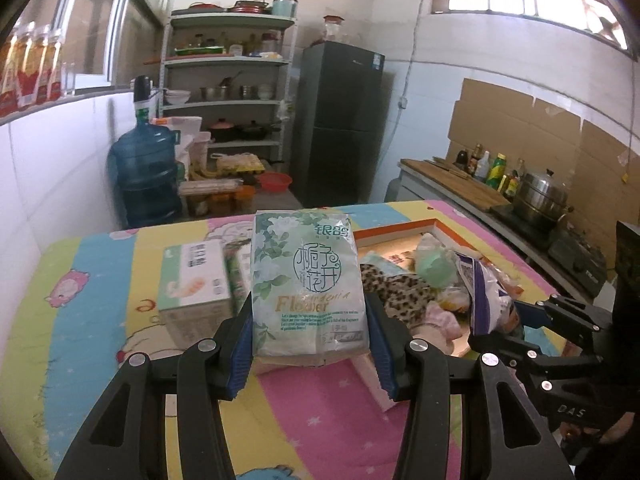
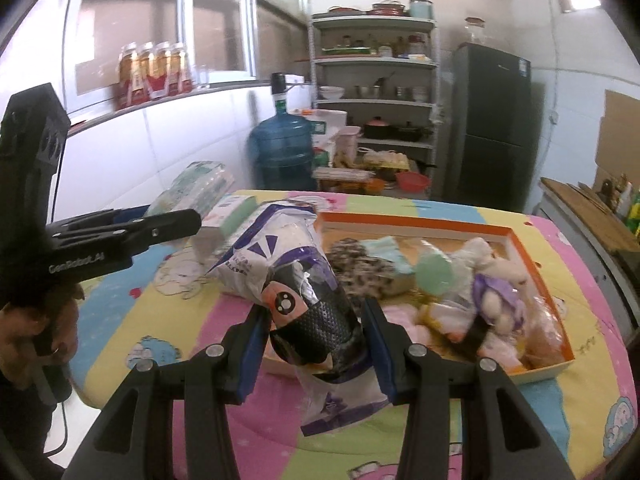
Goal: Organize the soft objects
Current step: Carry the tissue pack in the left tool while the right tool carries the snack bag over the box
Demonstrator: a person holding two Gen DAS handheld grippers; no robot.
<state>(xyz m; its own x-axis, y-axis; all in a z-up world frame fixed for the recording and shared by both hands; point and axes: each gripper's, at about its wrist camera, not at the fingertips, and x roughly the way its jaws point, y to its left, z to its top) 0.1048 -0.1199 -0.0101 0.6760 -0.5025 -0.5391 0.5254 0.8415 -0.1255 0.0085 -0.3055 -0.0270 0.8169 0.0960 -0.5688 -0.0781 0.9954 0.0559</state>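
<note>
We are clamping the left gripper (image 1: 310,334) on the tissue pack (image 1: 308,288), soft, light, squashing mid-sides; the right gripper (image 2: 316,344) is squeezing a slippery plastic bag (image 2: 296,280).

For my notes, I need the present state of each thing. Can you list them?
Left gripper: shut on white-green tissue pack, held upright.
Right gripper: shut on purple-white plastic bag.
Orange-rimmed shallow tray: holds soft toys.
White-green tissue box: closed, on quilt.
</note>
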